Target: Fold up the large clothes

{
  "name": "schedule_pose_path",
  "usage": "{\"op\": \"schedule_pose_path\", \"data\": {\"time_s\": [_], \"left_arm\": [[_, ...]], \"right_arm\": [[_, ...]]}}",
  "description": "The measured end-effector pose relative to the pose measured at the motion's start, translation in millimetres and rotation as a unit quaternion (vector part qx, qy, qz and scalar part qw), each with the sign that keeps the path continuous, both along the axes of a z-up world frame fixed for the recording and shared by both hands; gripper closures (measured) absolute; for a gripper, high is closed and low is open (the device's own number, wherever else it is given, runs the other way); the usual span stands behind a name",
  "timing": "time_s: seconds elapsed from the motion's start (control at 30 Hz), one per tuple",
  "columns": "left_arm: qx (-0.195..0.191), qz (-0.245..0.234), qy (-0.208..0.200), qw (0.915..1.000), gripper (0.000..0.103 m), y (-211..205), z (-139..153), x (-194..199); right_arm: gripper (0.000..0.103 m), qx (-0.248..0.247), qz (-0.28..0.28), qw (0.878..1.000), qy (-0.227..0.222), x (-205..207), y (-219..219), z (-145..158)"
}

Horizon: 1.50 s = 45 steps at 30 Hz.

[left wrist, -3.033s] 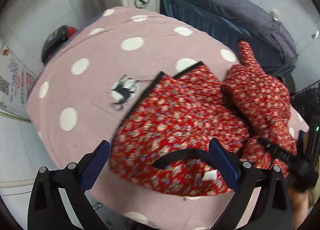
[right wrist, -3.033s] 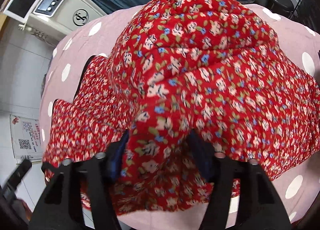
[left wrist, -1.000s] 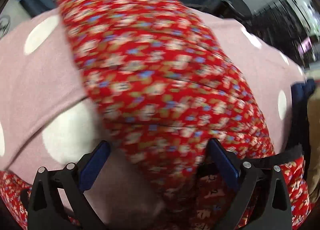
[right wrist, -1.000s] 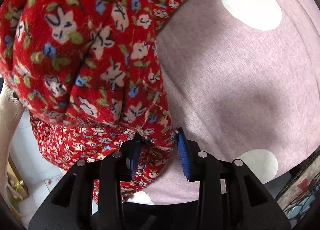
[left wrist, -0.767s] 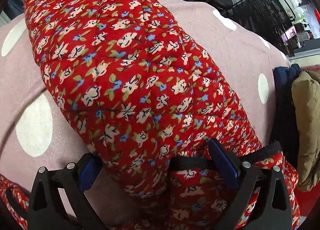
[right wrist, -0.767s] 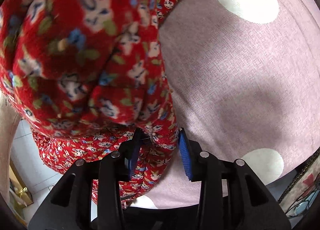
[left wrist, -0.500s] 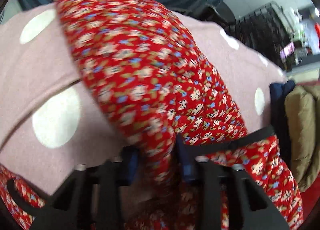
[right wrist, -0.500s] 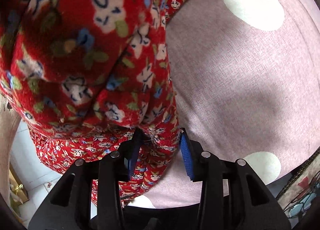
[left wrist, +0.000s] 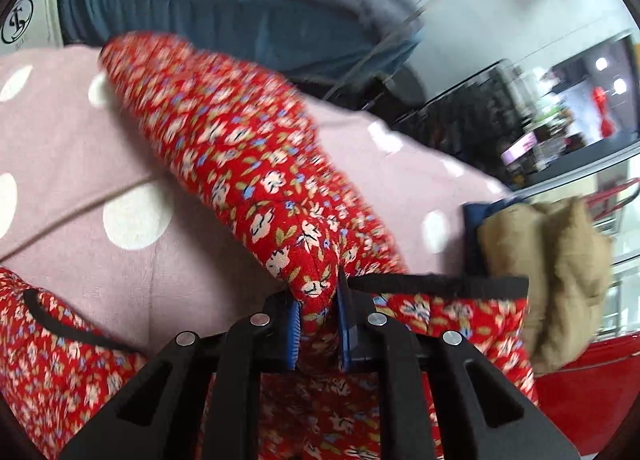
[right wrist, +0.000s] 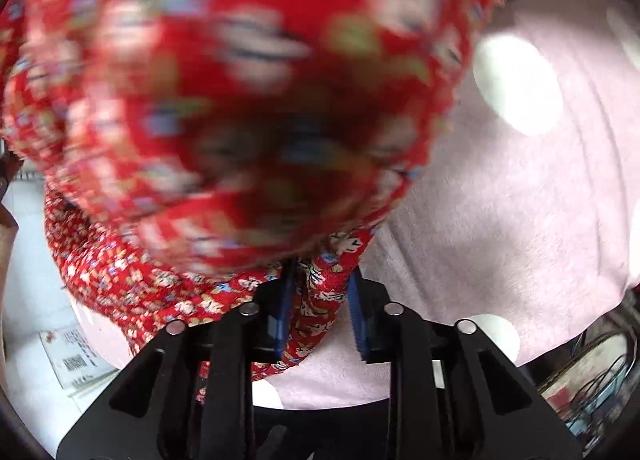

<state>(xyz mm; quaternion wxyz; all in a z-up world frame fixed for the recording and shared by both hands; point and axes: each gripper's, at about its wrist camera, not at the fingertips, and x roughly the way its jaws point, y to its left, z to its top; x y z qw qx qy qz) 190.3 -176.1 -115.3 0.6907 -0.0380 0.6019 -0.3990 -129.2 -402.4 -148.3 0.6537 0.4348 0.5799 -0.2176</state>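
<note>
Motion blur smears the red floral quilted garment (right wrist: 240, 99) across the right wrist view from nine to one o'clock, hiding the pink white-dotted tablecloth (right wrist: 520, 199) behind.

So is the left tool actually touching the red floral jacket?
Touching. The left wrist view shows the left tool with both blue pads pinching a fold of the red floral jacket.

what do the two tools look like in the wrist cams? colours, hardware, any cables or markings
Both look identical. The left tool has matte black angular linkage arms with open cut-outs, round silver pivot pins and two fingers faced with blue ribbed pads. The right tool shows the same black frame, silver pins and blue pads. No cables, labels or sleeves show on either.
</note>
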Motion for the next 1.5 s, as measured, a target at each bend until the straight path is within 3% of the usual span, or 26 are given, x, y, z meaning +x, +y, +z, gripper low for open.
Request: {"op": "schedule_pose_path", "data": {"time_s": [0.1,0.27,0.4,0.47,0.5,0.57,0.63,0.67,0.73,0.77,0.8,0.83,0.9,1.03,1.1,1.17,1.27,1.5], "left_arm": [[-0.040,0.016,-0.003,0.9991,0.090,22,38,2],[-0.059,0.056,-0.078,0.9936,0.091,83,101,8],[-0.062,0.126,-0.114,0.9835,0.091,145,140,24],[-0.049,0.165,-0.153,0.9731,0.091,176,161,29],[-0.040,0.186,-0.172,0.9666,0.091,194,171,31],[-0.025,0.208,-0.189,0.9593,0.091,216,179,37],[0.021,0.226,-0.203,0.9525,0.087,230,175,47],[0.052,0.224,-0.192,0.9541,0.084,233,166,54],[0.075,0.218,-0.185,0.9552,0.070,236,150,58],[0.083,0.219,-0.191,0.9533,0.041,238,143,56],[0.094,0.220,-0.197,0.9507,0.019,239,138,53],[0.101,0.224,-0.209,0.9465,0.016,246,132,48],[0.099,0.235,-0.204,0.9454,0.010,255,117,40],[0.113,0.287,-0.114,0.9443,0.007,296,67,29],[0.120,0.313,-0.079,0.9387,0.007,320,44,18],[0.141,0.342,-0.052,0.9276,0.007,343,25,5],[0.164,0.358,-0.027,0.9189,0.007,364,6,-15],[0.187,0.335,-0.020,0.9231,0.007,378,-9,-41]], "right_arm": [[0.085,-0.016,0.013,0.999,-0.025,7,4,22],[0.086,-0.061,0.065,0.993,-0.081,31,22,72],[0.088,-0.093,0.096,0.980,-0.145,58,29,118],[0.089,-0.116,0.117,0.971,-0.176,76,29,143],[0.100,-0.133,0.127,0.964,-0.191,84,27,155],[0.102,-0.180,0.147,0.942,-0.240,109,21,190],[0.102,-0.198,0.154,0.936,-0.248,136,1,202],[0.102,-0.187,0.152,0.940,-0.243,146,-8,202],[0.094,-0.134,0.132,0.954,-0.232,166,-30,189],[0.085,-0.099,0.109,0.962,-0.231,172,-40,179],[0.058,-0.066,0.082,0.970,-0.218,176,-46,163],[0.036,-0.055,0.070,0.974,-0.207,179,-43,154],[0.035,-0.040,0.047,0.983,-0.173,168,-34,120],[0.035,0.011,0.051,0.994,-0.094,133,-4,47],[0.035,0.038,0.043,0.997,-0.057,109,4,18],[0.035,0.073,0.042,0.996,-0.013,95,7,-11],[0.035,0.062,0.065,0.996,0.025,87,9,-28],[0.034,0.079,0.104,0.991,0.027,95,28,-39]]}}
